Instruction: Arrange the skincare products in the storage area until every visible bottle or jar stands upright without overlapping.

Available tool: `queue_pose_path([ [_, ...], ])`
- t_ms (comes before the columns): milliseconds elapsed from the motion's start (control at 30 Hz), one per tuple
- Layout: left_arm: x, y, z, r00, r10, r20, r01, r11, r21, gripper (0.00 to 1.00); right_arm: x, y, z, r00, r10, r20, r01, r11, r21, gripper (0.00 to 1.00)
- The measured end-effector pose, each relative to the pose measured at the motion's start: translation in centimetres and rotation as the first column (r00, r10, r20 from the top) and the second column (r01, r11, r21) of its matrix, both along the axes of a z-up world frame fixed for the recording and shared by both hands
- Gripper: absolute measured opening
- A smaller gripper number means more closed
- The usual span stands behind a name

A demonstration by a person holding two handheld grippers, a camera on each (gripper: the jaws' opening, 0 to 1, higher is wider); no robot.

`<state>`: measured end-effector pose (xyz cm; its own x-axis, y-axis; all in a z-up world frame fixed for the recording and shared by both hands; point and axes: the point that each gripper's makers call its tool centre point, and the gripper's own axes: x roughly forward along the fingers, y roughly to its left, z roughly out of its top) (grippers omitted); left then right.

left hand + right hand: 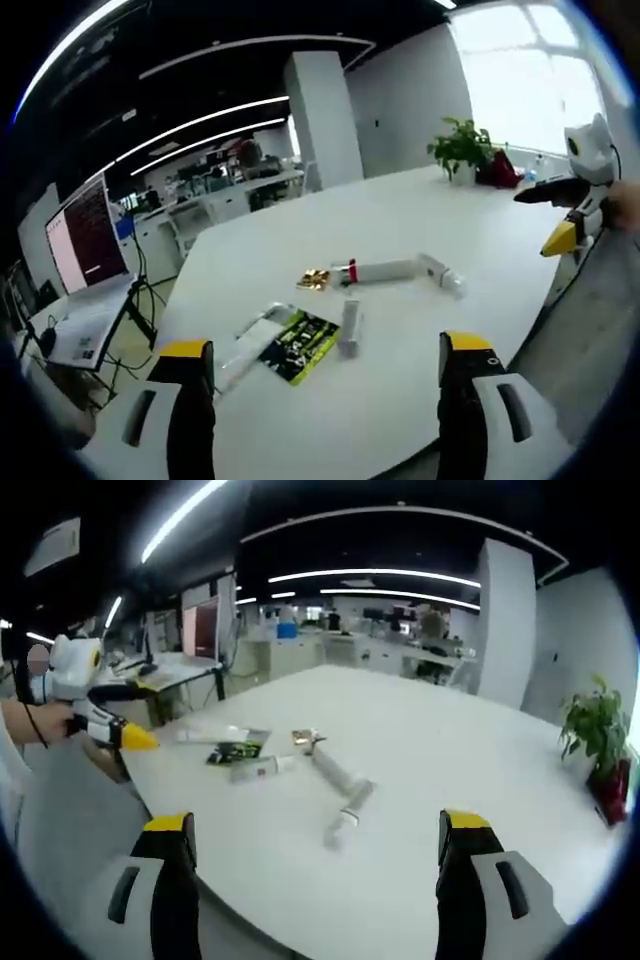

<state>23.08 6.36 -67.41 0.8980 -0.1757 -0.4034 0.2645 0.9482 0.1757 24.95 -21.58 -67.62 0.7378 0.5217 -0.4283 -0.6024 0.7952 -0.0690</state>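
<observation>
Several skincare items lie flat on the white table: a gold-wrapped piece, a white tube with a red cap, a second white tube angled off its end, a small grey tube, a green-black packet and a long white tube. My left gripper is open, held back from the near table edge with nothing between its jaws. My right gripper is open too, facing the same group from the opposite side: gold piece, two white tubes, packet.
A potted plant stands at the table's far end, beside a red object. A monitor on a side desk is off the table's other end. Office desks and a white pillar fill the background. A hand holds the left gripper.
</observation>
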Motion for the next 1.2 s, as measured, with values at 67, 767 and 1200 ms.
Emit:
queue_pose_path([
  [67,-0.02,-0.08,-0.07,1.0,-0.005,-0.003,0.005,1.0,0.006,0.88,0.01,-0.01,0.09,1.0,-0.001,0.005,0.001,1.0,-0.001,0.99],
  [767,0.02,-0.07,-0.24,1.0,-0.005,-0.02,0.005,1.0,-0.029,0.86,0.02,0.08,-0.06,1.0,0.007,0.001,-0.007,1.0,-0.005,0.99],
  [1200,-0.01,-0.08,-0.26,1.0,-0.002,-0.021,0.002,1.0,-0.02,0.85,0.0,0.04,-0.26,1.0,0.005,-0.01,-0.005,1.0,-0.013,0.99],
])
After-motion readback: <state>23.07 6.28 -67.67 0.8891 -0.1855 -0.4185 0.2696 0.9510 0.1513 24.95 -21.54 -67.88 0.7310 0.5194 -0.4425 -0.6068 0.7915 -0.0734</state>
